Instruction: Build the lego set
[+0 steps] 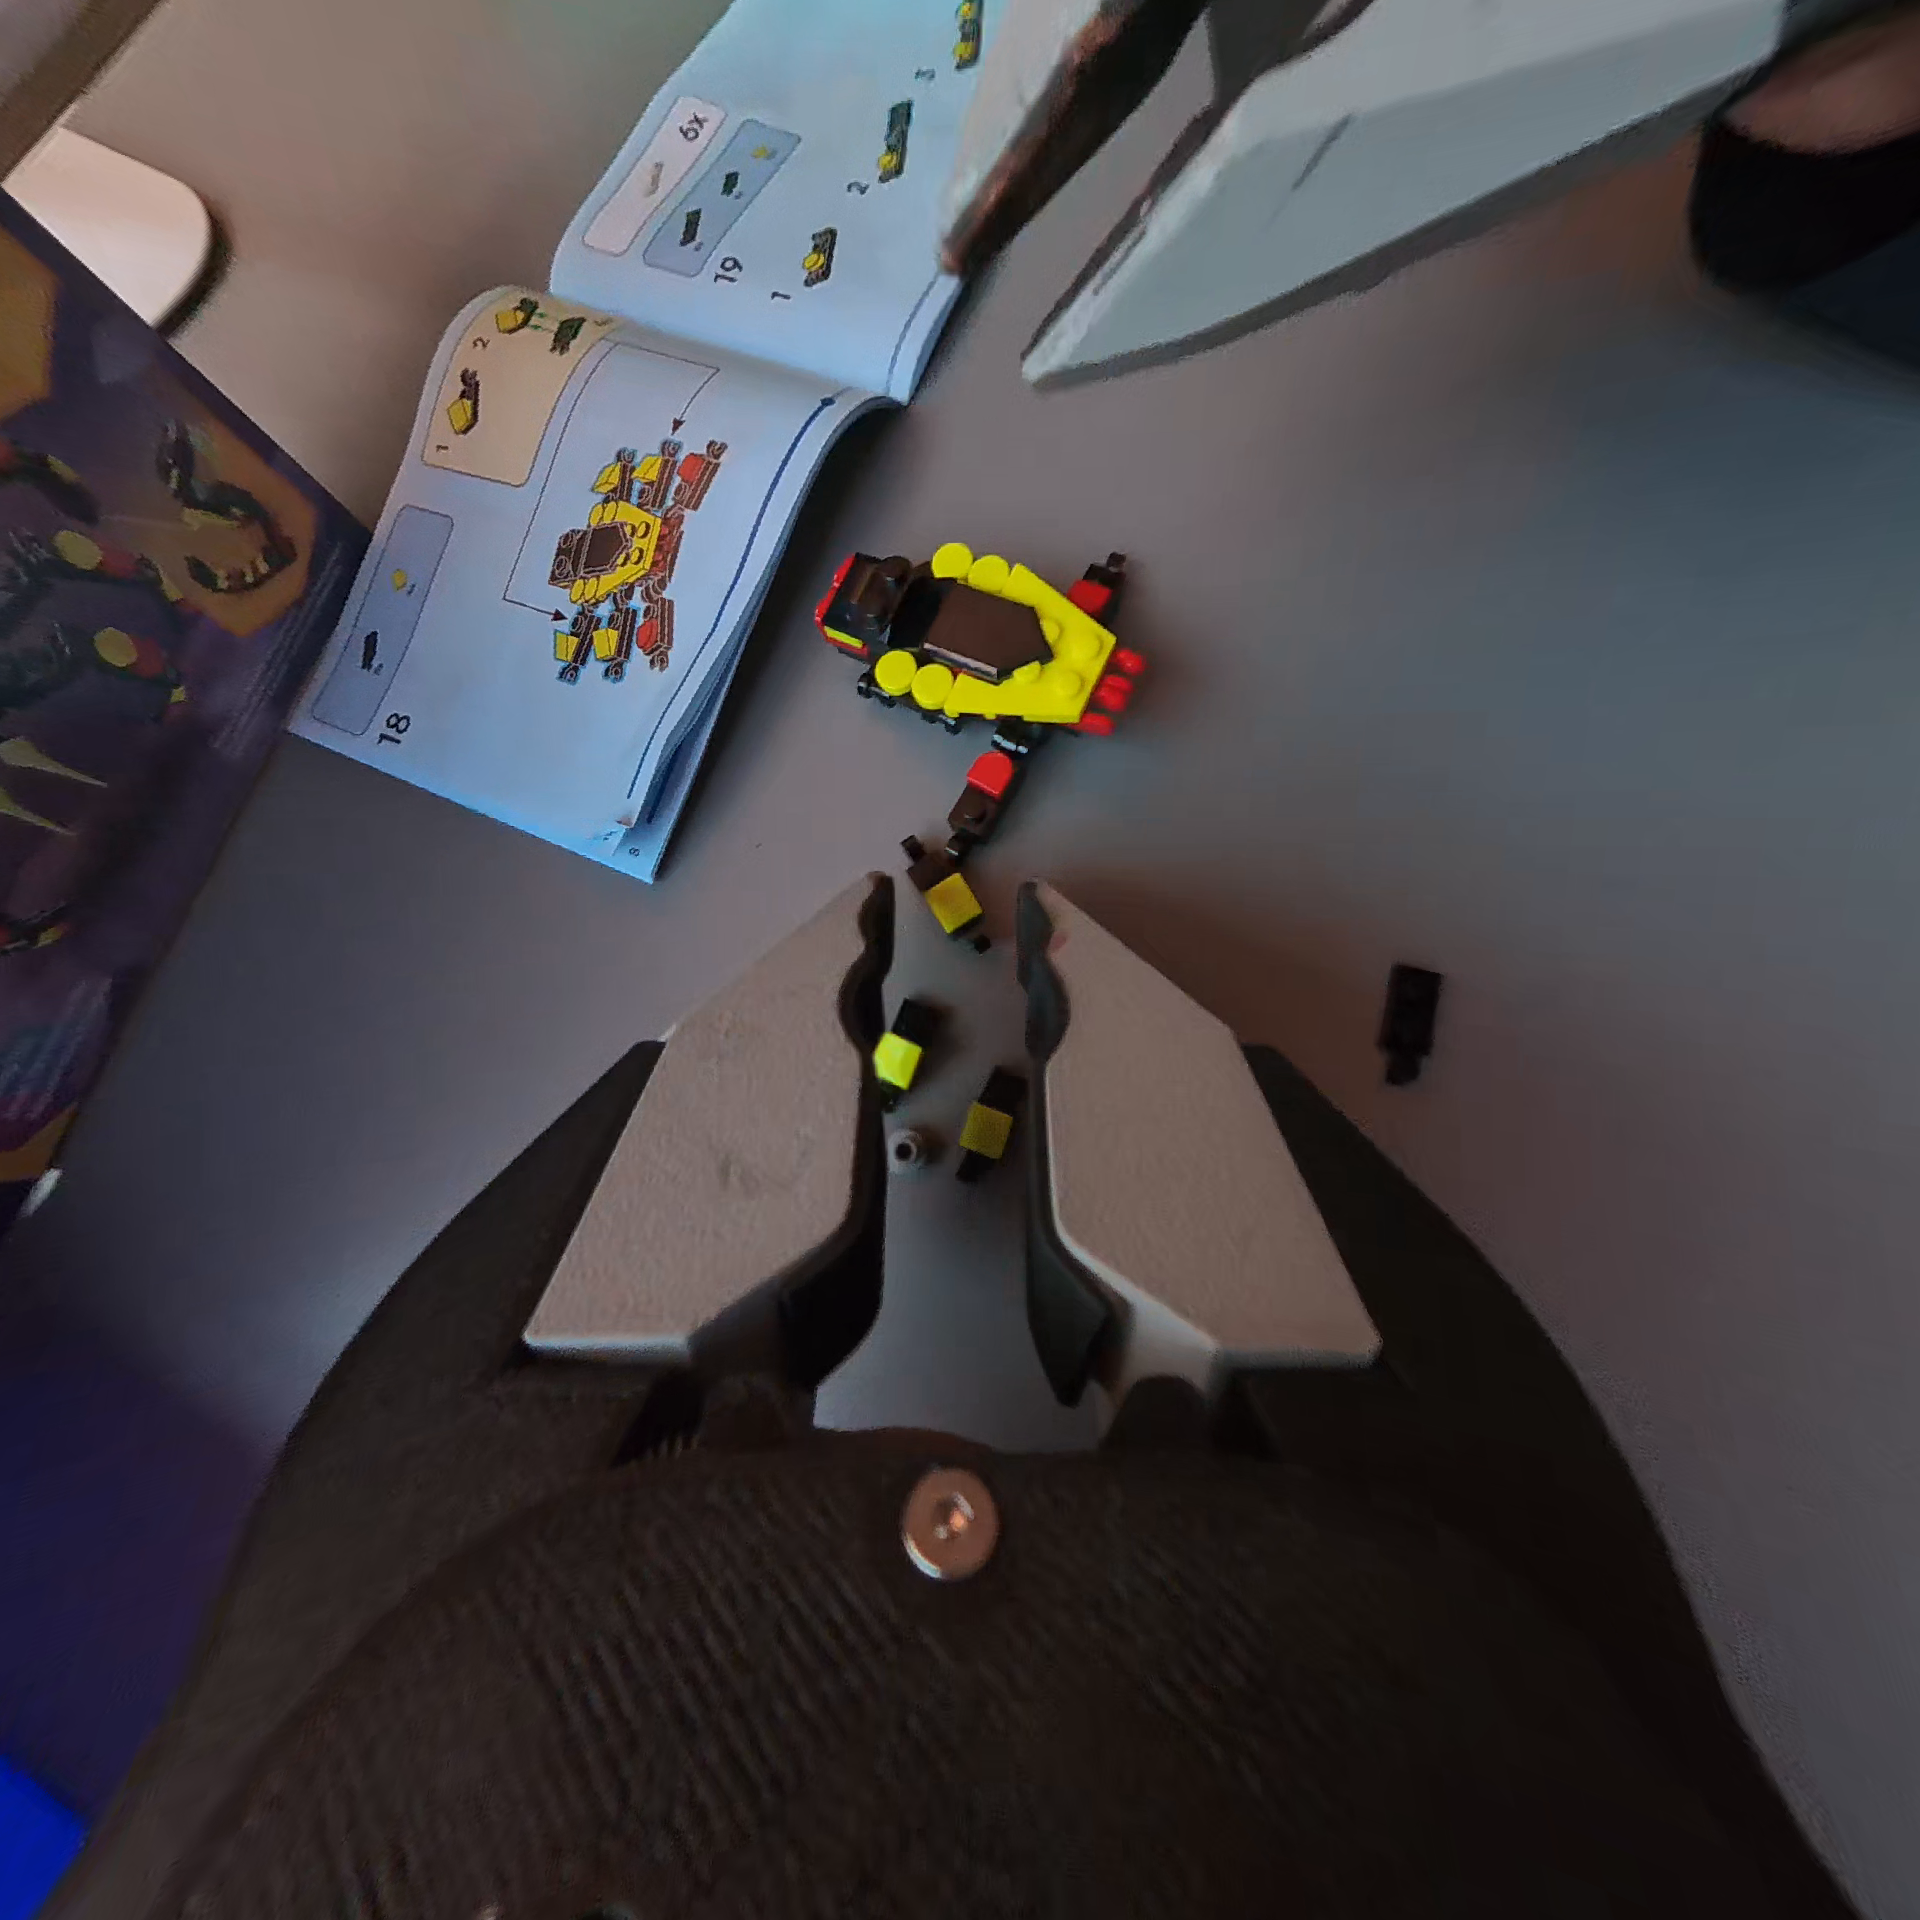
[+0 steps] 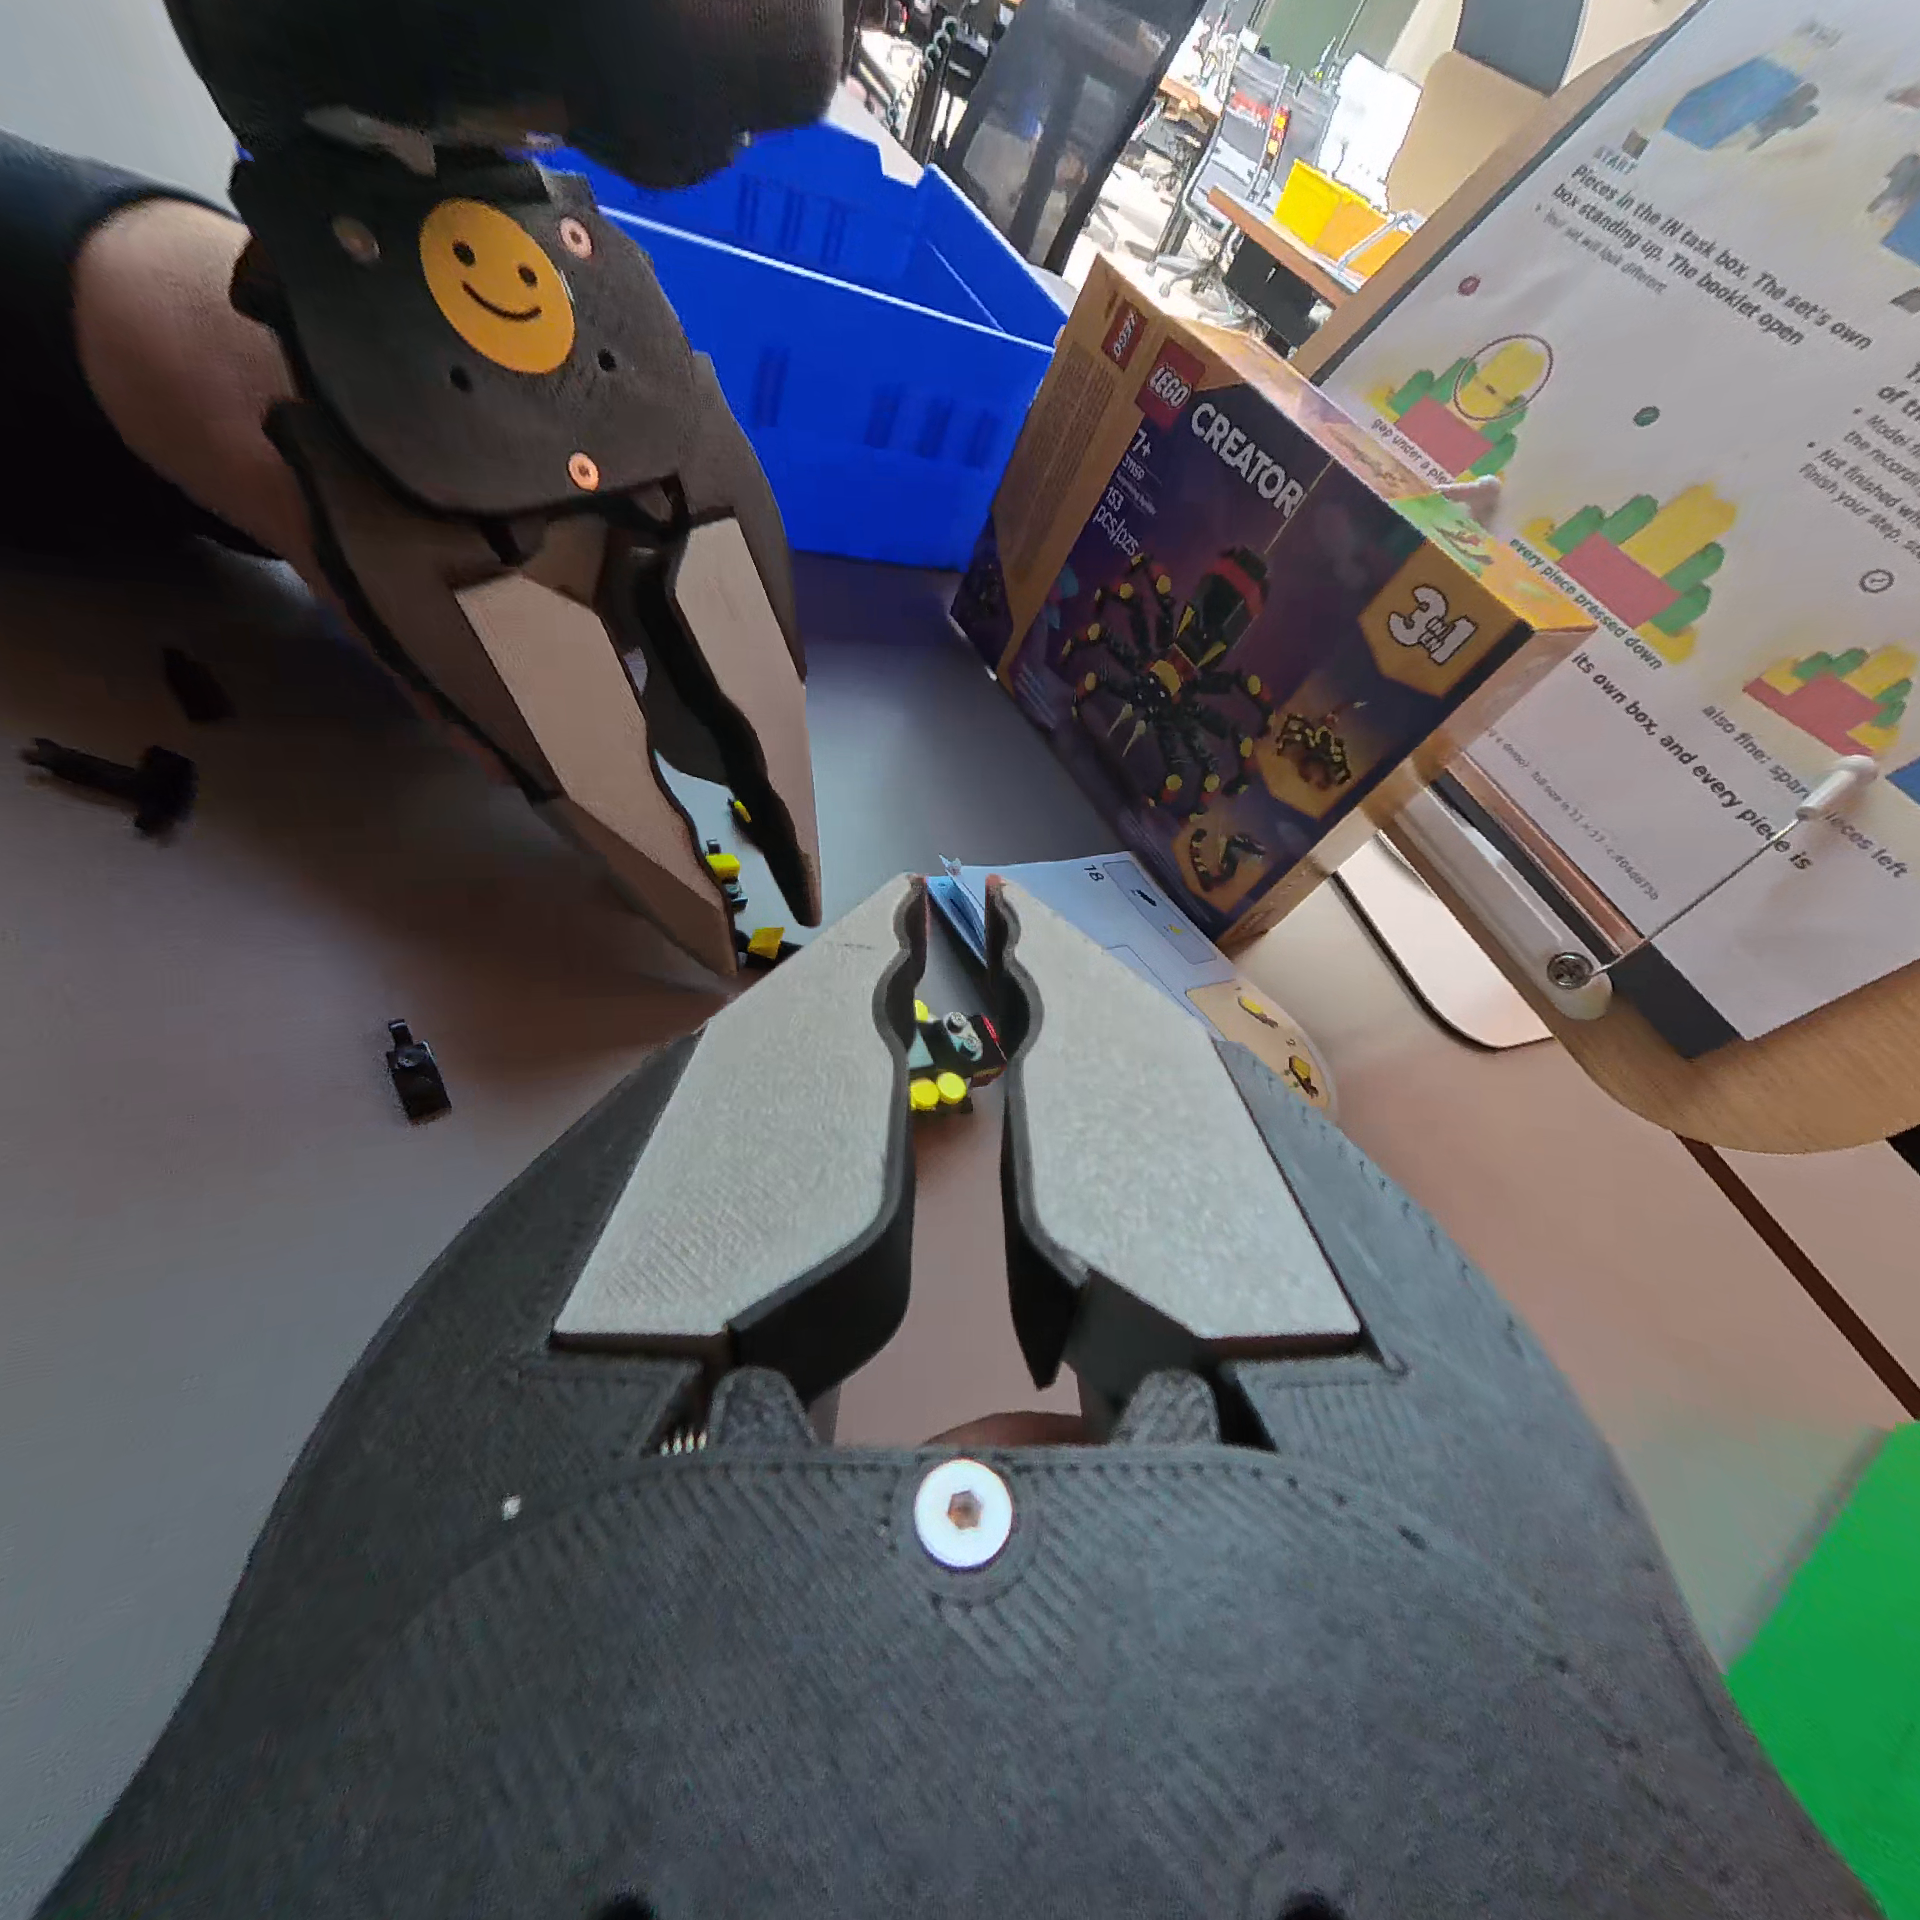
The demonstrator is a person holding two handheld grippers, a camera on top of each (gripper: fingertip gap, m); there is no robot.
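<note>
A grey table (image 1: 1455,623) carried the yellow, black and red lego model (image 1: 977,644). An open instruction booklet (image 1: 582,582) lay just beside the model, and the set's box (image 2: 1247,634) stood beyond the booklet. Small yellow-and-black pieces (image 1: 951,902) trailed from the model, a lone black piece (image 1: 1409,1018) lay apart from it, and a blue bin (image 2: 862,353) stood farther off.

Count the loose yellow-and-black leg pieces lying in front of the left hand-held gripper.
3. One lies at the fingertips, just off the model's leg chain. Two more lie between the fingers: one nearer the left finger, one nearer the right. Others may be hidden beneath the gripper.
</note>
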